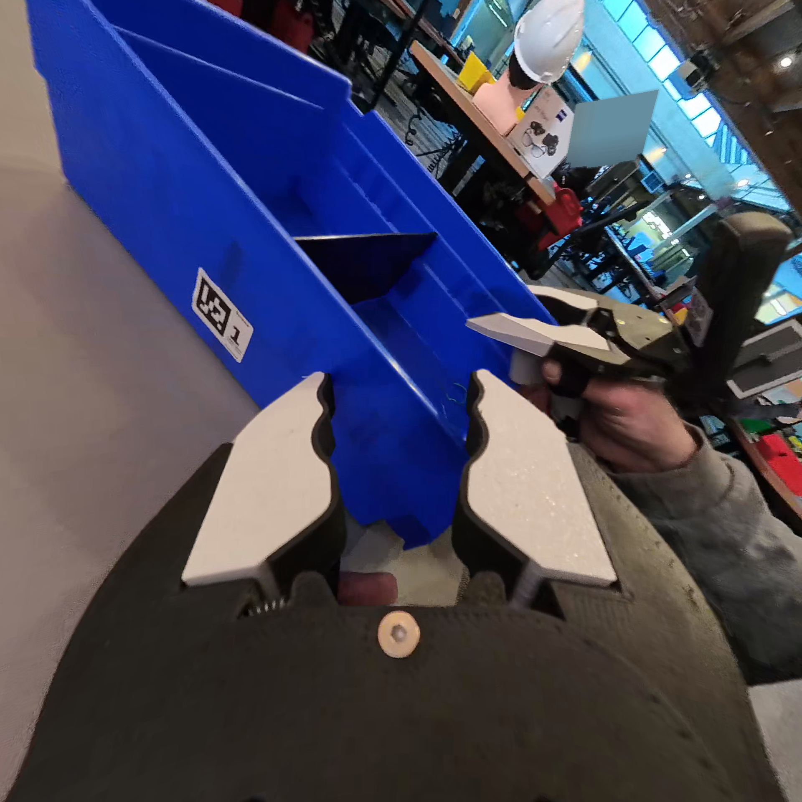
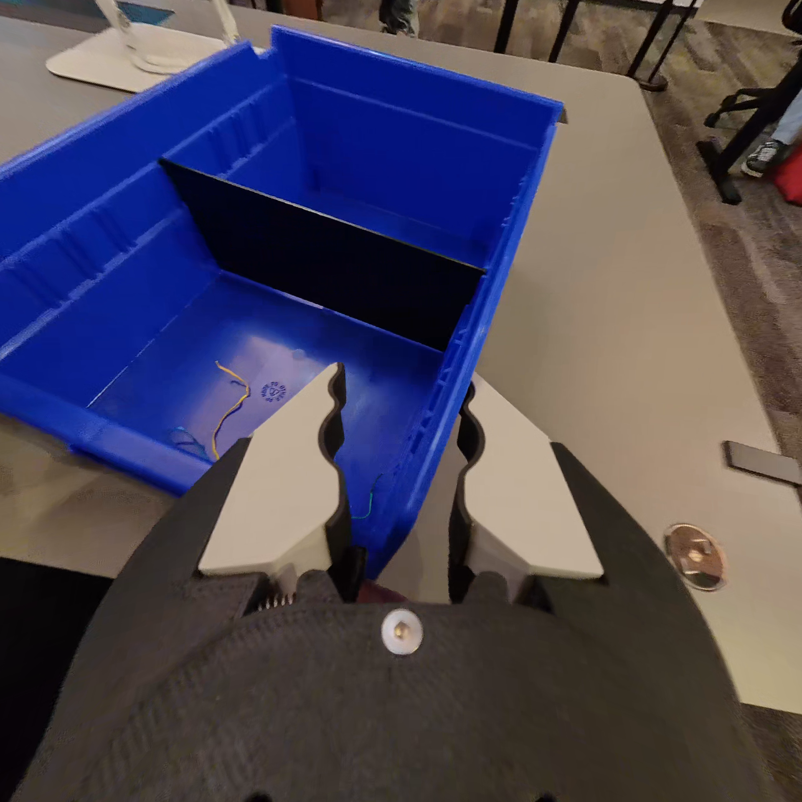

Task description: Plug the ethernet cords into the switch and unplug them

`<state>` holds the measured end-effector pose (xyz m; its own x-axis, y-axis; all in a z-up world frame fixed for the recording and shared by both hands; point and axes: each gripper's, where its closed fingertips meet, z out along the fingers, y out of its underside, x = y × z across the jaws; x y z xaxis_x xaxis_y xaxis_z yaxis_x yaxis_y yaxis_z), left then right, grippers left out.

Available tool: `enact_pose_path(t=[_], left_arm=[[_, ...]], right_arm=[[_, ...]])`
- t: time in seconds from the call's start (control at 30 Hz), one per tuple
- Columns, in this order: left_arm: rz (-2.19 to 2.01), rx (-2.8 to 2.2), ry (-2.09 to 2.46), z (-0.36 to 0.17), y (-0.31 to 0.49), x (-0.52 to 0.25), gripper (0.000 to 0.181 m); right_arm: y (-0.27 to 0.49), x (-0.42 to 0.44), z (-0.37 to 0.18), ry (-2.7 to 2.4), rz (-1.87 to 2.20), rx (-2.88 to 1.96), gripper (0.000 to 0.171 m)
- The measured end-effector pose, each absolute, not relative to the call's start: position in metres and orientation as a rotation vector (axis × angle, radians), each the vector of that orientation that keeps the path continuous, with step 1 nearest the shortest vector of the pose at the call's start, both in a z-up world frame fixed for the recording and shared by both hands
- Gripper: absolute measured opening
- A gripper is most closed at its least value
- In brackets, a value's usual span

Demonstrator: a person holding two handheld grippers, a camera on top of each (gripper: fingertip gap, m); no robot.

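No switch or ethernet cord shows in either view. A blue plastic bin (image 2: 434, 130) with a black divider (image 2: 330, 256) stands on the grey table (image 2: 607, 304). It also shows in the left wrist view (image 1: 173, 195). Thin loose wire strands (image 2: 230, 408) lie on the bin's floor. My right gripper (image 2: 403, 386) is open and empty, astride the bin's near right wall. My left gripper (image 1: 399, 382) is open and empty, over the bin's near corner. The right gripper also shows in the left wrist view (image 1: 512, 334), held by a hand at the bin's right side.
A white tag with a black pattern (image 1: 221, 314) is stuck on the bin's outer wall. A round metal grommet (image 2: 694, 557) and a dark slot (image 2: 759, 464) sit in the table to the right. A white base with a clear stand (image 2: 130, 56) stands beyond the bin. Measured from the fingertips, the dark slot (image 2: 759, 464) is 20 centimeters or so from the right gripper and 40 centimeters from the left.
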<state>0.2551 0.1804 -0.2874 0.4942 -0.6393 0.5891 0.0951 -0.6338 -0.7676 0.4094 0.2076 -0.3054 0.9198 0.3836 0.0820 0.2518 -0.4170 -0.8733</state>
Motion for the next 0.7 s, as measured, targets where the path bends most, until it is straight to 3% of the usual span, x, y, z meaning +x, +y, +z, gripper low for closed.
enact_pose_path(t=[0.27, 0.53, 0.7], left_arm=[[-1.361, -1.978, 0.461, -0.286, 0.180, 0.308, 0.052], [-1.373, -1.969, 0.477, -0.285, 0.191, 0.335, 0.054], [-1.325, -1.946, 0.496, -0.283, 0.186, 0.317, 0.061]], right_arm=[[0.245, 0.477, -0.308, -0.413, 0.029, -2.067, 0.036], [0.266, 0.508, -0.309, -0.399, -0.035, -2.070, 0.038], [0.256, 0.522, -0.299, -0.378, -0.135, -2.029, 0.067]])
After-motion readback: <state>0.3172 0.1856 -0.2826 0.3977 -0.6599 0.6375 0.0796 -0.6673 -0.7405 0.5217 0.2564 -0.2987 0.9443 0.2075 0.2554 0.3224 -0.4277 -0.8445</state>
